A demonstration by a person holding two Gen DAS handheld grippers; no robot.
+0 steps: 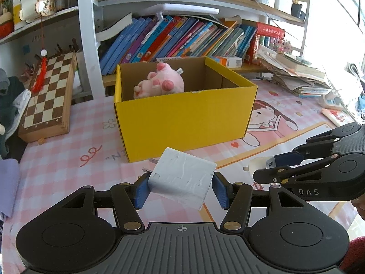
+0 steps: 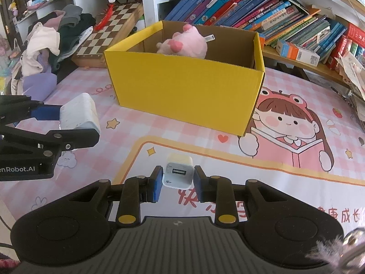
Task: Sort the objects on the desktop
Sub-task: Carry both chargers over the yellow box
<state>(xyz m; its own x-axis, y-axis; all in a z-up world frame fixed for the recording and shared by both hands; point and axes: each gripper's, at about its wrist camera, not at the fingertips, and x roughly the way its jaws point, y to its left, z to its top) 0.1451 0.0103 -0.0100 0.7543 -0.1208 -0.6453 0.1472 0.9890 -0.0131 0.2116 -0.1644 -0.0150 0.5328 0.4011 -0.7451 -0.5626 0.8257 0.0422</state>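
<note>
My left gripper is shut on a large white power adapter, held above the desk in front of the yellow box. It also shows in the right wrist view. My right gripper is shut on a small white USB charger, its port facing the camera; it also shows in the left wrist view. A pink plush toy lies inside the yellow box, also visible in the right wrist view.
A folded chessboard leans left of the box. Rows of books fill the shelf behind. A paper stack lies at the right. Clothes are piled at the left. The desk has a pink cartoon mat.
</note>
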